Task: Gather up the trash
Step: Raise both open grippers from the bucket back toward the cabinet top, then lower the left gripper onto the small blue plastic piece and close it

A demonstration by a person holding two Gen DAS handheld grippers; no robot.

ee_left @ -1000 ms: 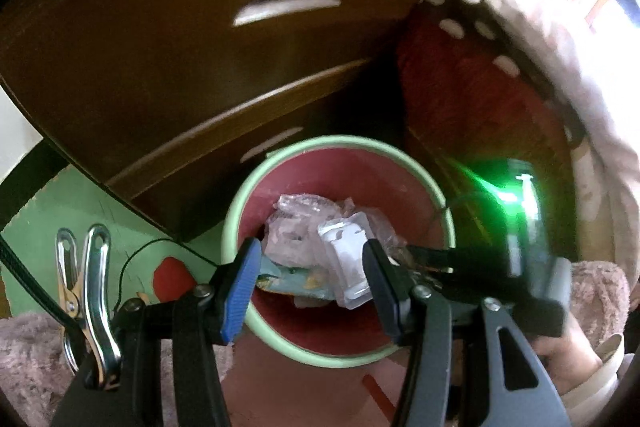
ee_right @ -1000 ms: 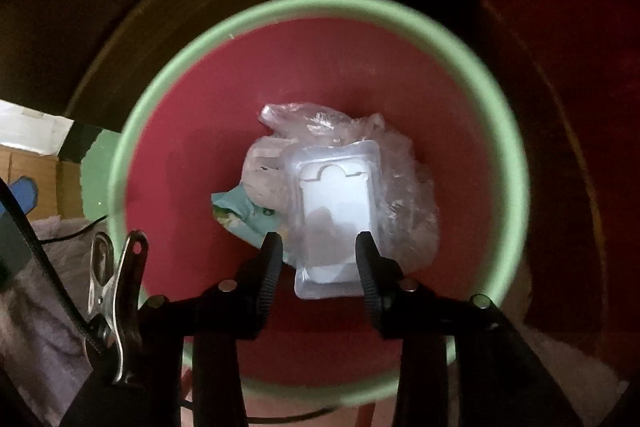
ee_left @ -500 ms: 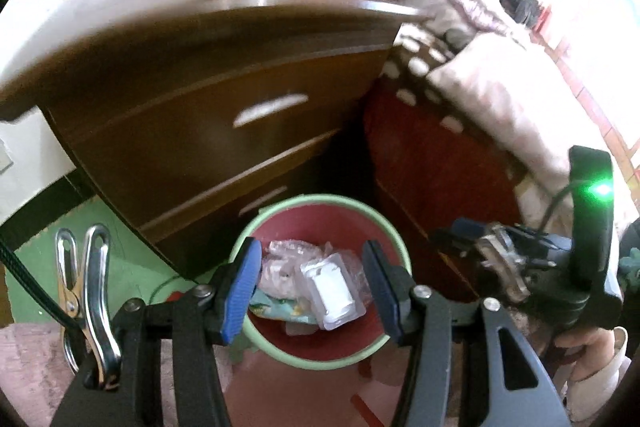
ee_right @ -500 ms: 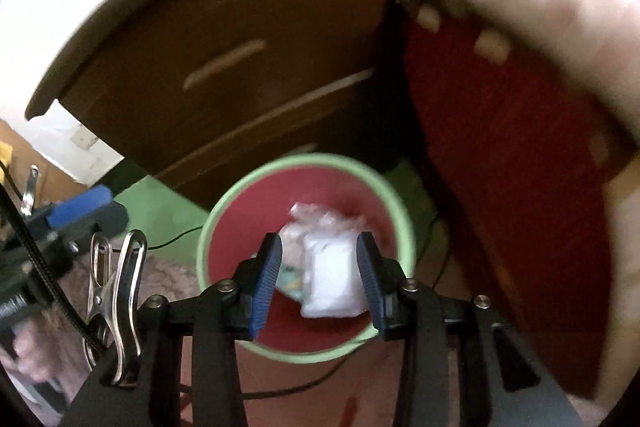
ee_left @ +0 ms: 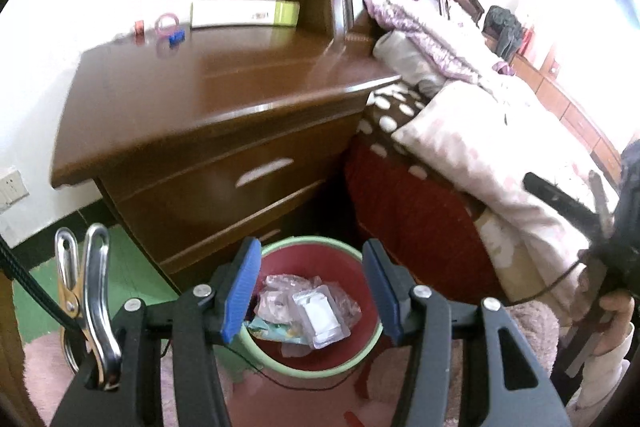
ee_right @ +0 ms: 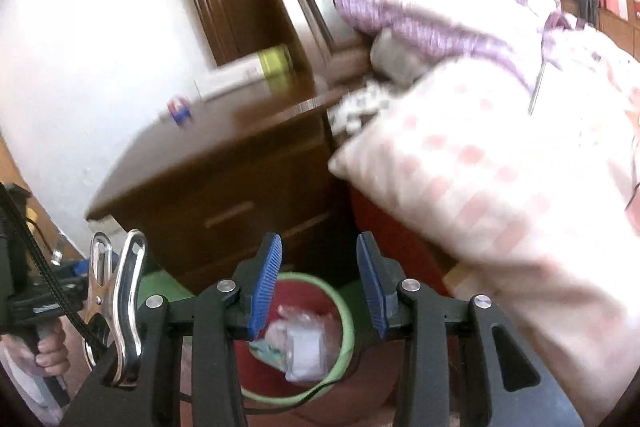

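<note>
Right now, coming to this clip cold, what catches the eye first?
The red bin with a green rim on the floor below the dark wooden nightstand, with clear plastic packaging and a wrapper lying inside. The left tool and right tool both hang open and empty above it. A pink patterned quilt spills over the bed at right.

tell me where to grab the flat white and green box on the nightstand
Take the box across its thin height near the green end, coming in level from the front of the nightstand. It lies flat and long at the back by the wall, so its width looks too broad for a claw, while the free green end has nothing beside it. This is a judgement.
</note>
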